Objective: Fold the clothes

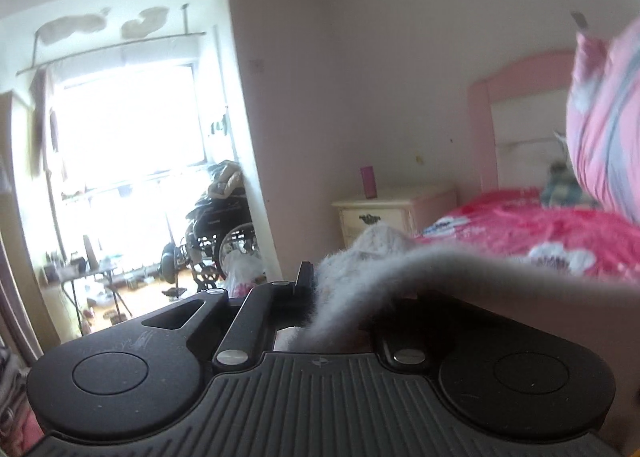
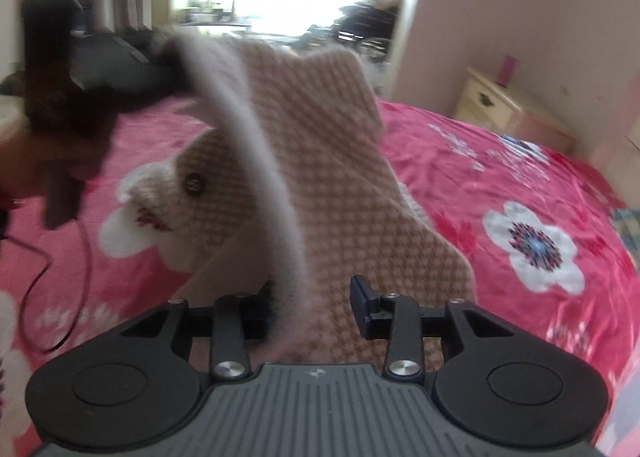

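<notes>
Fuzzy garment hem (image 2: 256, 161) over bedspread (image 2: 500, 161)

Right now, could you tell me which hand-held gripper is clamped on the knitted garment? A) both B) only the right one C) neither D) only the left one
D: the left hand-held gripper is pinched on the edge of the knitted garment, holding it up over the bed, while the right hand-held gripper has its jaws apart.

Fuzzy checked knit garment (image 2: 320, 161) (fluffy pale edging); glossy pink floral bedspread (image 2: 500, 185); matt black plastic right gripper (image 2: 308, 305)
</notes>
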Motion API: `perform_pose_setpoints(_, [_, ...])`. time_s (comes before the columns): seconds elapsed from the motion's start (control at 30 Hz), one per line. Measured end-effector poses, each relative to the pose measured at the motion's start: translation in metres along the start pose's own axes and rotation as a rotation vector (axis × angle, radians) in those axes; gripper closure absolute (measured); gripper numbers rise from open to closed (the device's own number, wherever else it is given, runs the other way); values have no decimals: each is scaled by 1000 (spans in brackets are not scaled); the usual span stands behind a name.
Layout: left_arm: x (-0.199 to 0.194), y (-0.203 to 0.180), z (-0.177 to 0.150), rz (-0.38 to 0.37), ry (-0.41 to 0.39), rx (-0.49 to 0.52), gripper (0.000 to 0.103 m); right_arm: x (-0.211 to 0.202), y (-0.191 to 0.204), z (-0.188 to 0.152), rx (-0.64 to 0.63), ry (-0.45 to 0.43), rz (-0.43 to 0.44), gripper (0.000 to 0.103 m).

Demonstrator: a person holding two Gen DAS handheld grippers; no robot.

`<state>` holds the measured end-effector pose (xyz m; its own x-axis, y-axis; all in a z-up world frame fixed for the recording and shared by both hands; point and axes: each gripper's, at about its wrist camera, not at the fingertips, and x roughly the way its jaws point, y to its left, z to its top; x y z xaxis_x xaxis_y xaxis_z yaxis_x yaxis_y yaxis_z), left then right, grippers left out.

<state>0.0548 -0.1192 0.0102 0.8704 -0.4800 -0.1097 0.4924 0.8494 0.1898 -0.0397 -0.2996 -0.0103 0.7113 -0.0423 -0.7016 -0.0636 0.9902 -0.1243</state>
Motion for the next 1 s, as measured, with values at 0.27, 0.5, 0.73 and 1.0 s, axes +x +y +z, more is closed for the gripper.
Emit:
perform_pose_setpoints(0.27, [-16, 4, 30, 17, -31, -100, 94, 8, 35, -19, -16, -17, 4, 35])
perform_pose_setpoints(0.5, [-38, 18, 49, 62, -36, -181, 94, 22, 47, -39, -20, -61, -91, 34])
perform_pose_setpoints(0.73, [-53, 33, 53, 123, -17, -221, 94, -10, 33, -42, -106, -161, -247, 53])
perform_pose_setpoints(1.0, [-68, 50, 80, 132, -42, -284, 94, -81, -2, 1, -311, -393, -570, 75])
